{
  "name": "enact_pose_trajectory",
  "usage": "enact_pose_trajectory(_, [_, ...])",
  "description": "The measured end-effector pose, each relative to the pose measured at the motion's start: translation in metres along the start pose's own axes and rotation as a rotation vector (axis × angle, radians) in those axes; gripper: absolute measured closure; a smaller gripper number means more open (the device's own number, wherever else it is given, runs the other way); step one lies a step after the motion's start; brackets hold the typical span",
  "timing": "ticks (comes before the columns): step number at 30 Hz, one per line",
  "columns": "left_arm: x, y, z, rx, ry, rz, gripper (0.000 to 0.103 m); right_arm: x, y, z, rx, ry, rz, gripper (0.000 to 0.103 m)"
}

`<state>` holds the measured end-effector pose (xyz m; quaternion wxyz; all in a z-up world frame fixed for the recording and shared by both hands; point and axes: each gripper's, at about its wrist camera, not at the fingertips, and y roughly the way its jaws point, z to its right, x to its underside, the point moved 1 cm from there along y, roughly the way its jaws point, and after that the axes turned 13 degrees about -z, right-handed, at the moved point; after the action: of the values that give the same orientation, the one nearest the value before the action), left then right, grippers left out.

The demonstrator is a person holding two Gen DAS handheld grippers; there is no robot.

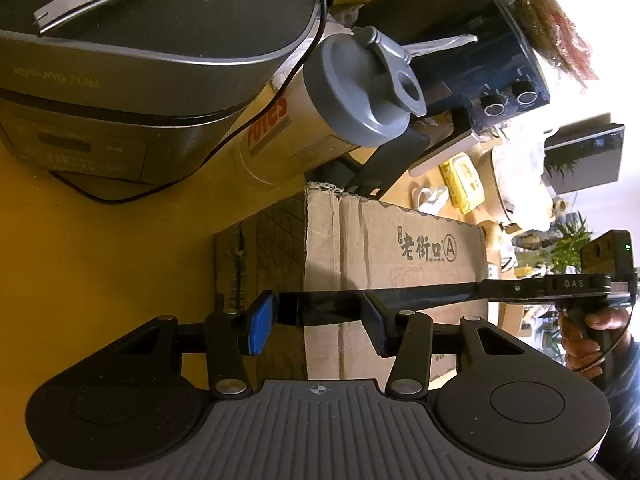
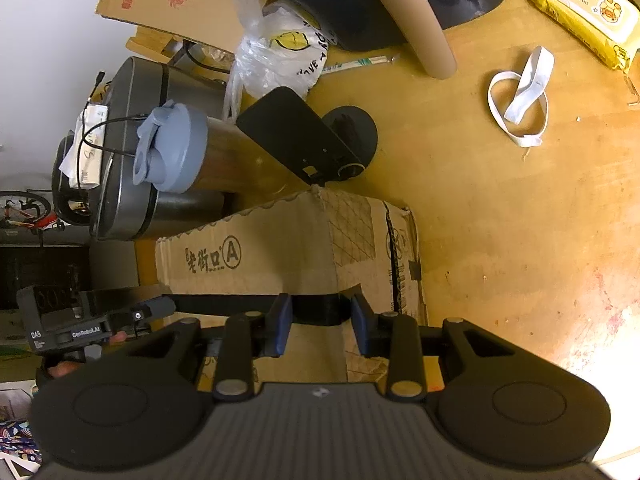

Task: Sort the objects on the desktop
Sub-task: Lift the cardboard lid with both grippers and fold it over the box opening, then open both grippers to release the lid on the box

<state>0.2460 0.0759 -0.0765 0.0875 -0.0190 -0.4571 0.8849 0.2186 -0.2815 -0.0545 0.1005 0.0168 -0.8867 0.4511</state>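
Left hand-held gripper (image 1: pixel 320 324): filling the bottom of the left wrist view, its blue pads are clamping one end of a black bar (image 1: pixel 320 308).
Bar: stretching off to the right across the front of a cardboard box (image 1: pixel 400 248); whether it is touching the box cannot be told.
Hand (image 1: pixel 580 328): gripping a black handle at the right edge, near the bar's far end.
Box: sitting on the yellow bench (image 1: pixel 100 260), printed side facing the camera.
Bottle (image 1: pixel 360 92): grey-lidded, standing beyond the box, just beside a dark cooker (image 1: pixel 120 80).

Right hand-held gripper (image 2: pixel 320 332): nearest in the right wrist view, its pads are clamping the bar's other end (image 2: pixel 316 308).
Bar, this view: running leftward over the box (image 2: pixel 260 248) to the left hand-held gripper.
Bottle, this view (image 2: pixel 180 148): standing beyond the box, against the cooker (image 2: pixel 128 184).
Stand (image 2: pixel 304 136): black, leaning beside the bottle.
Bench beyond (image 2: pixel 500 220): carrying a white strap (image 2: pixel 520 96), a yellow wipes pack (image 2: pixel 588 12), a cardboard tube (image 2: pixel 416 28) and a plastic bag (image 2: pixel 276 48), all well apart from the box.
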Motion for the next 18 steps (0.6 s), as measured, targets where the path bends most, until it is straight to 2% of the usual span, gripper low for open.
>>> enact_pose_trajectory(7, [-0.0008,0.0017,-0.0009,0.005,0.003,0.000,0.057,0.0000,0.0022,0.0054,-0.013,0.011,0.001,0.076])
enact_pose_trajectory(9, [-0.0005,0.0021,-0.0011,0.006,0.002,0.002,0.057,0.0002,0.0022,0.0054,-0.014,0.010,0.000,0.072])
enact_pose_trajectory(10, [-0.0004,0.0023,-0.0012,0.006,0.002,0.003,0.055,0.0002,0.0022,0.0051,-0.014,0.008,0.004,0.066])
enact_pose_trajectory(11, [-0.0001,0.0029,-0.0017,0.008,-0.001,0.004,0.047,0.0003,0.0021,0.0049,-0.012,0.005,0.009,0.052])
enact_pose_trajectory(12, [0.0006,0.0030,-0.0015,0.001,-0.004,0.010,0.038,0.0011,0.0015,0.0052,-0.014,0.011,0.028,0.016])
enact_pose_trajectory(13, [0.0013,0.0029,-0.0011,-0.009,-0.006,0.017,0.013,0.0023,0.0005,0.0058,-0.017,0.021,0.054,0.000])
enact_pose_trajectory(14, [0.0023,0.0020,-0.0003,-0.009,-0.008,0.026,0.002,0.0036,-0.0006,0.0064,-0.020,0.031,0.080,0.000])
enact_pose_trajectory(18, [0.0058,-0.0024,0.0025,0.008,-0.013,0.052,0.001,0.0073,0.0016,0.0037,-0.053,0.011,0.094,0.000])
